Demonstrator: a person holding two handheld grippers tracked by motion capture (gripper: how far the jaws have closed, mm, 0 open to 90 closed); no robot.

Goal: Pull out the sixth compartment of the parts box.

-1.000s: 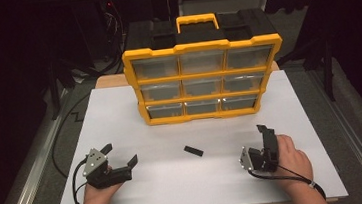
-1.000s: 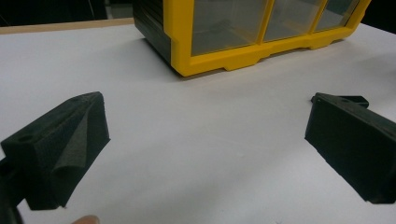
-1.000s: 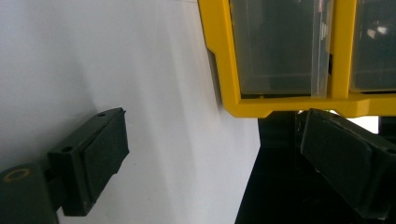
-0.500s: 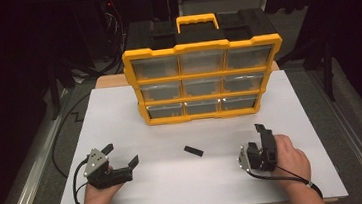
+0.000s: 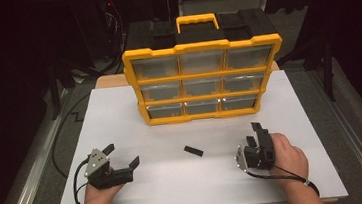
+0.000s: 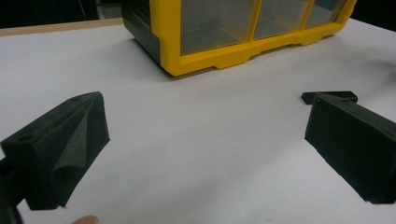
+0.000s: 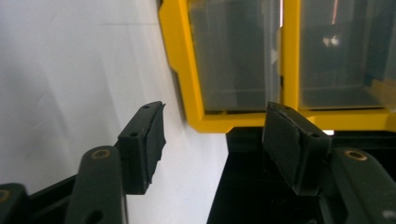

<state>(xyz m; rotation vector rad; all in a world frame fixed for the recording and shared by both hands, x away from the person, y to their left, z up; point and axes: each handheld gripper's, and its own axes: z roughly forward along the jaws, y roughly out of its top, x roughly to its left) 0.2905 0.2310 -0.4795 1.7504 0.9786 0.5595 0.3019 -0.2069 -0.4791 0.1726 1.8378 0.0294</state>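
Observation:
A yellow and black organizer (image 5: 204, 79) with clear drawers stands upright at the back of the white board (image 5: 115, 113). A small black piece (image 5: 193, 151) lies flat in front of it, between the two hands. My left gripper (image 5: 122, 156) rests at the front left, open wide with nothing between its jaws. In the left gripper view (image 6: 208, 112) the black piece (image 6: 329, 96) lies just beyond the right jaw and the organizer (image 6: 210, 51) stands farther off. My right gripper (image 5: 252, 133), turned on its side at the front right, has just been closing and stands partly open on nothing. In the right gripper view (image 7: 215, 135) it faces the organizer's (image 7: 196, 93) corner.
The white board covers a wooden table, whose edge shows behind the organizer. Dark floor and metal rails run along both sides. A black cable (image 5: 64, 138) trails off the left side. Bare board lies between the hands and around the black piece.
The right gripper's jaws have drawn closer together. Both hands, the organizer and the black piece have stayed in place.

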